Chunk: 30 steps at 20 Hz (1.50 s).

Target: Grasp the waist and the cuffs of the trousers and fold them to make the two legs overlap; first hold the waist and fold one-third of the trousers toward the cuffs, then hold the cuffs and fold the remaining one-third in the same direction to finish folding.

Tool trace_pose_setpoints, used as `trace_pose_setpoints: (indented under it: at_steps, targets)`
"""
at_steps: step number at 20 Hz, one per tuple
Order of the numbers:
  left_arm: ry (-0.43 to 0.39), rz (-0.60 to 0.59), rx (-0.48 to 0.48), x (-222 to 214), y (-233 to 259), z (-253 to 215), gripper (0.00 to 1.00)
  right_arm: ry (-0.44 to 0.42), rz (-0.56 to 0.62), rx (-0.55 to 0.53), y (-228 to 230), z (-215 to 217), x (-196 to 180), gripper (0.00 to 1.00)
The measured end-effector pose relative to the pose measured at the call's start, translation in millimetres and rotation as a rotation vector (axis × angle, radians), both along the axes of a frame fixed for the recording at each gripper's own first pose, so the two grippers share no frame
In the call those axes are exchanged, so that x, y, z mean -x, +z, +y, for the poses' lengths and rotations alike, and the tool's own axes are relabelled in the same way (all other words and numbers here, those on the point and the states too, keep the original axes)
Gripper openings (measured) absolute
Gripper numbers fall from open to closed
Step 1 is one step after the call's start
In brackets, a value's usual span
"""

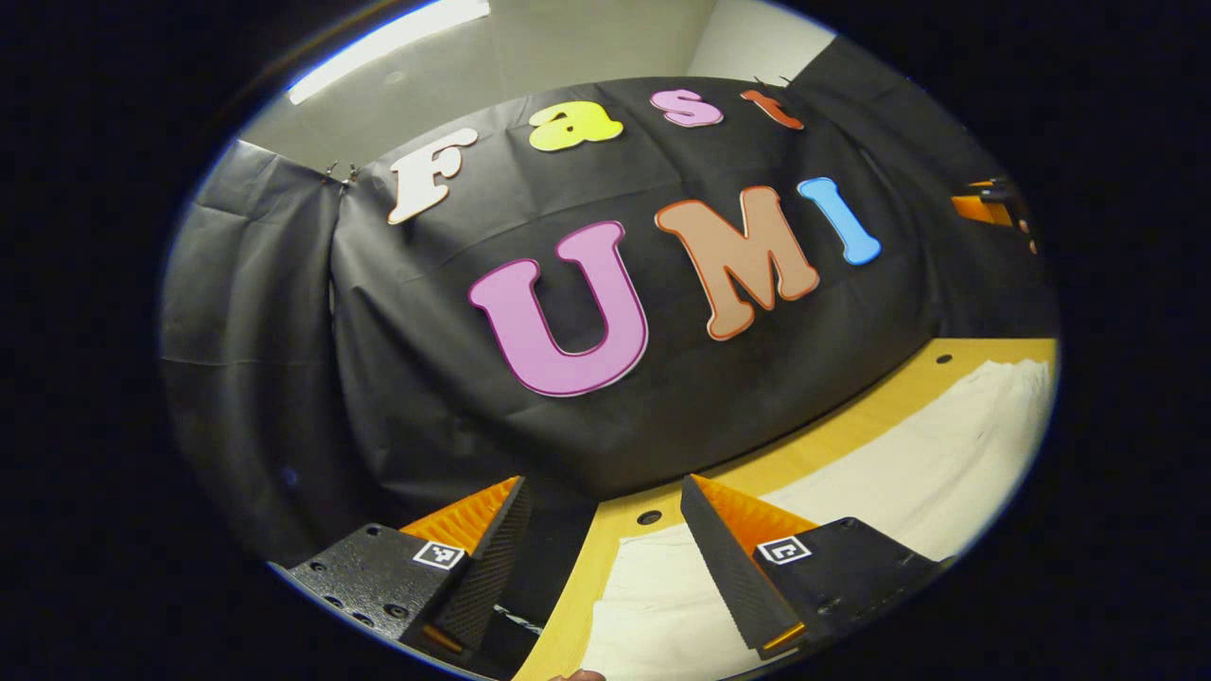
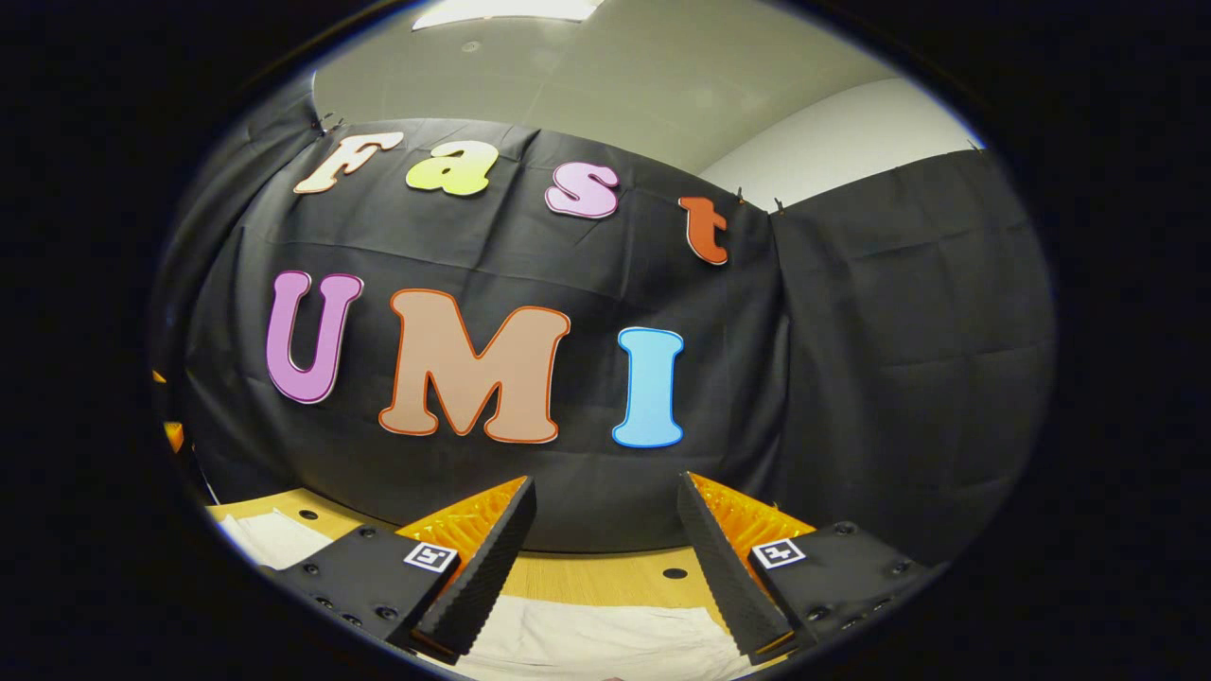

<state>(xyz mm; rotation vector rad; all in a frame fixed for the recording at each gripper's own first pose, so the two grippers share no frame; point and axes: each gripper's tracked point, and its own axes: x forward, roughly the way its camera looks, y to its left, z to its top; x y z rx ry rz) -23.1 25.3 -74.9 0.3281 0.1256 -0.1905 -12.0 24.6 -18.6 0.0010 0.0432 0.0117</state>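
Both the left gripper (image 1: 603, 492) and right gripper (image 2: 605, 492) are hanging wide open, gripping nothing, over off-white cloth trousers (image 1: 908, 463) lying on the light wooden worktop (image 1: 823, 445).

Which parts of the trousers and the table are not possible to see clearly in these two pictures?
- Trousers, left gripper view: waist versus cuffs cannot be told; the cloth is cut off by the picture's edge and partly hidden behind the left hand-held gripper.
- Trousers, right gripper view: a strip shows; the right hand-held gripper covers its ends.
- Table: its near part lies under the cloth.
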Motion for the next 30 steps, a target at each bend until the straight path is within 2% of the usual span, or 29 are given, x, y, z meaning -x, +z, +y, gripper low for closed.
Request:
trace_pose_setpoints:
  at_steps: [4,9,13,14,16,22,30]
  targets:
    - [-0.097,0.078,-0.116,17,-40,1,0.96,-0.006,0.0,-0.003,-2,3,2,0.97]
    - [-0.257,0.198,-0.329,48,-101,10,0.96,-0.014,0.017,-0.01,-12,5,7,0.97]
    - [-0.33,0.302,-0.404,78,-148,22,0.96,-0.023,0.038,-0.005,-20,4,11,0.97]
    - [-0.351,0.324,-0.425,85,-158,23,1.0,-0.025,0.039,-0.004,-20,3,13,0.97]
    - [-0.397,0.368,-0.466,97,-177,25,0.96,-0.03,0.044,0.0,-22,2,16,0.97]
    - [-0.593,0.492,-0.661,133,-231,35,0.97,-0.045,0.058,0.016,-28,-2,26,0.98]
    - [-0.742,0.611,-0.829,132,-281,60,0.97,-0.077,0.071,0.052,-31,-14,40,0.98]
